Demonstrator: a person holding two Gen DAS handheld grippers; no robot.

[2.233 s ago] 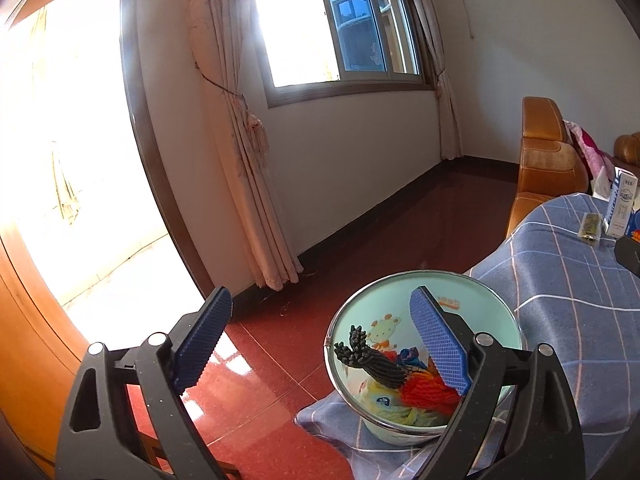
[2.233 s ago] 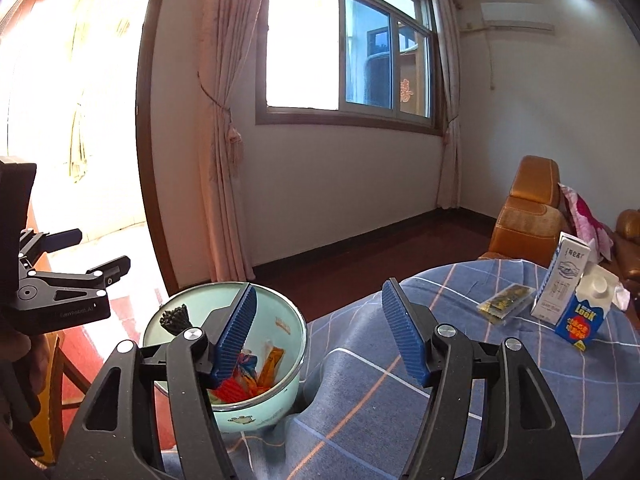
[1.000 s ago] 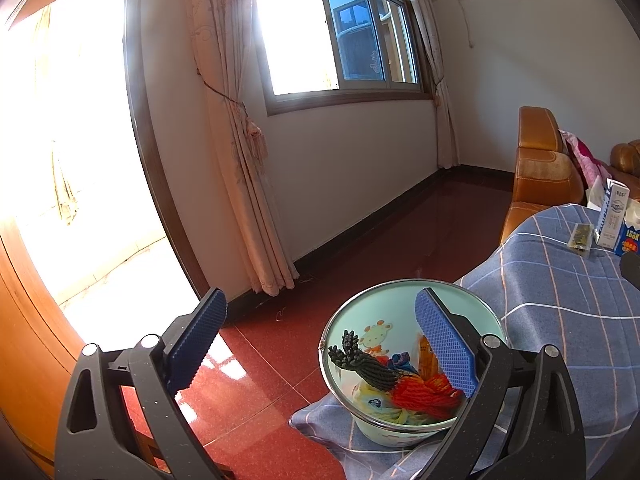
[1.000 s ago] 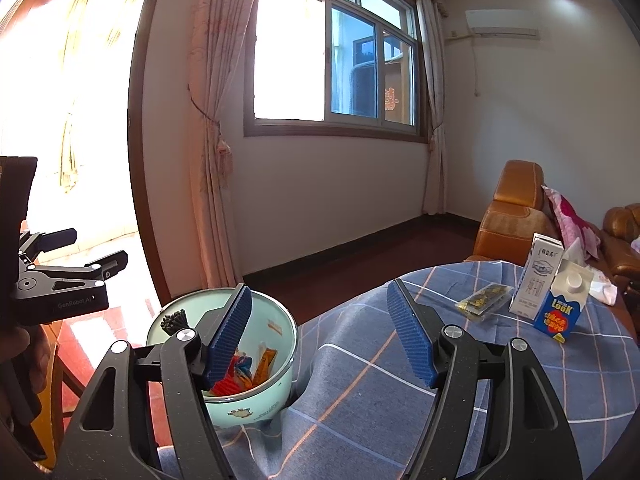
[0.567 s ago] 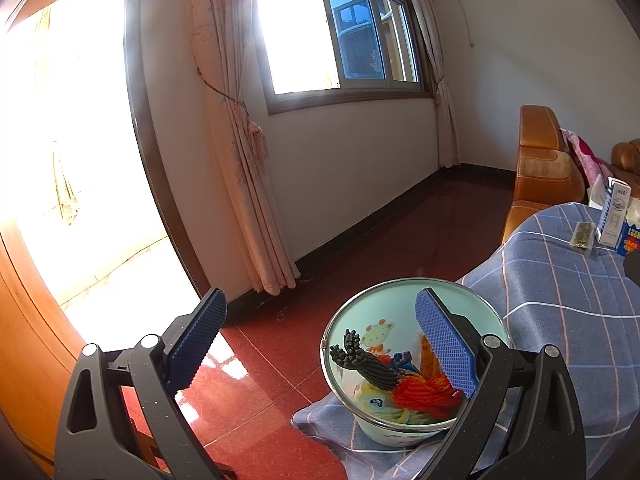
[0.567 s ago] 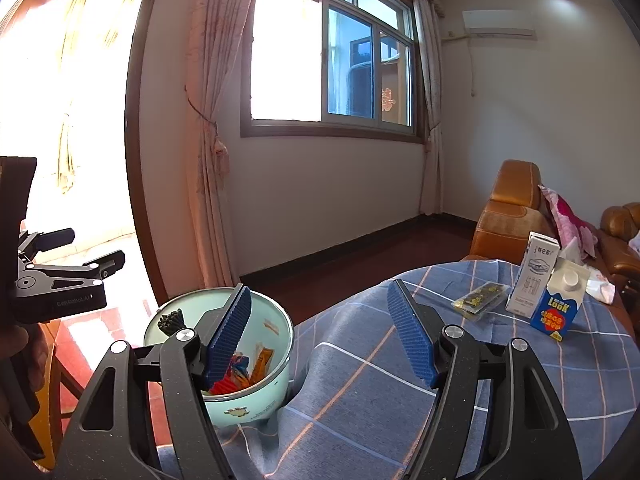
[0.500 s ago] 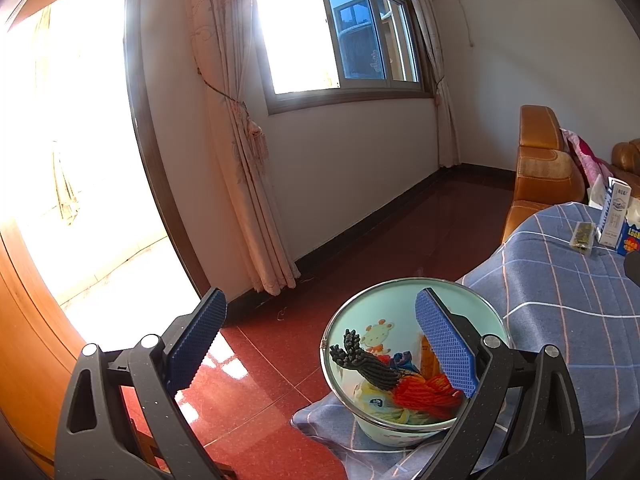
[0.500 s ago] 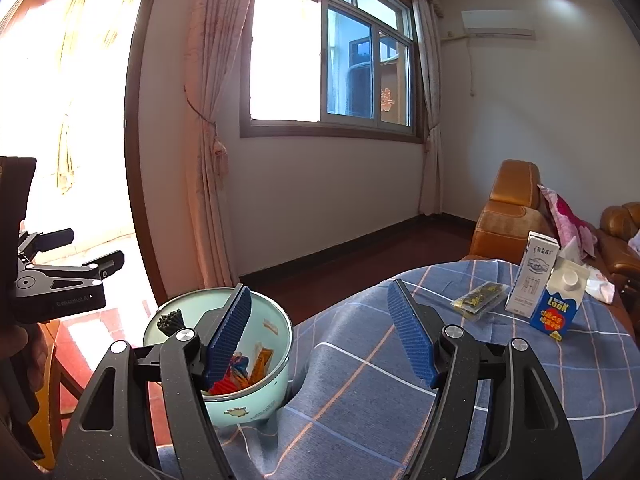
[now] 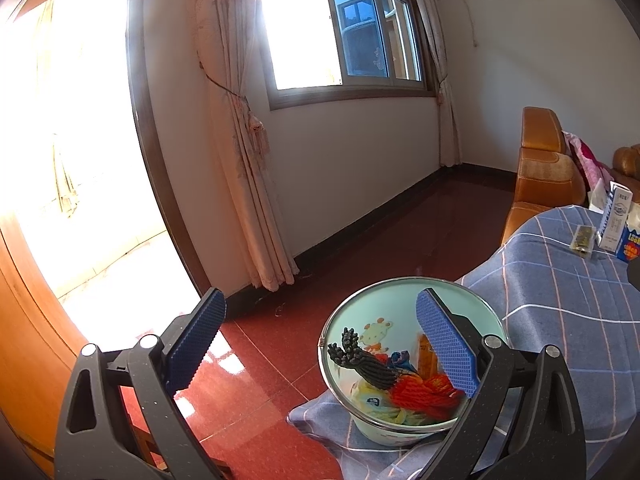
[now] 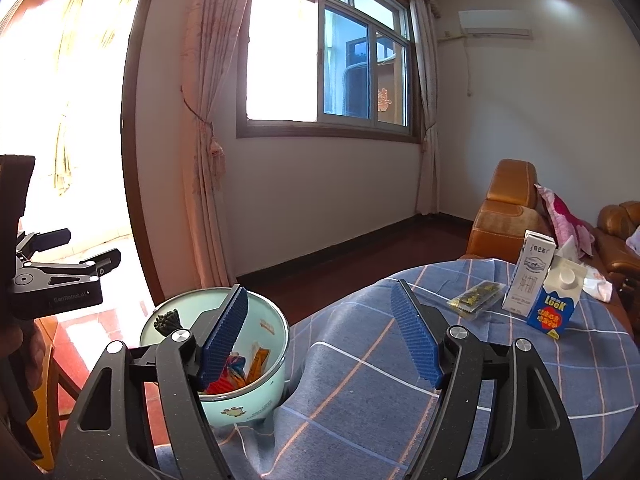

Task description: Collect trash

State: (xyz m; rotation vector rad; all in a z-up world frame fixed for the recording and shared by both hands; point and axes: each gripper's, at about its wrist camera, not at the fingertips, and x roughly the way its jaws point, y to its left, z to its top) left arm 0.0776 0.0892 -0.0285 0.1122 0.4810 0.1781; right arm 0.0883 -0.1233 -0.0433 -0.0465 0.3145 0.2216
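Two grippers hang spread wide and holding nothing above a table draped in a blue checked cloth [image 10: 400, 400]. The left gripper [image 9: 320, 344] has its jaws far apart, one blue pad over the red tiled floor [image 9: 260, 380] and the other over the rim of a pale green enamel bowl [image 9: 400, 292] that sits at the table's near corner, just below and ahead of its right finger. Inside the bowl lie a black knobbly strip [image 9: 360, 362], a red tangle of string [image 9: 420, 392], an orange wrapper [image 9: 425, 356] and other coloured scraps.

The right gripper [image 10: 320, 336] is likewise released, its left pad in front of the same bowl [image 10: 264, 322] and its right pad above bare cloth. Ahead of it and off to its right, well apart from the bowl, three pieces of trash remain on the cloth: a flat clear packet with yellow-green contents [image 10: 476, 300], a tall white milk carton [image 10: 528, 280] just beside it, and a blue "Look" carton [image 10: 554, 304] touching the white one. Beyond them is a crumpled white tissue [image 10: 598, 286].
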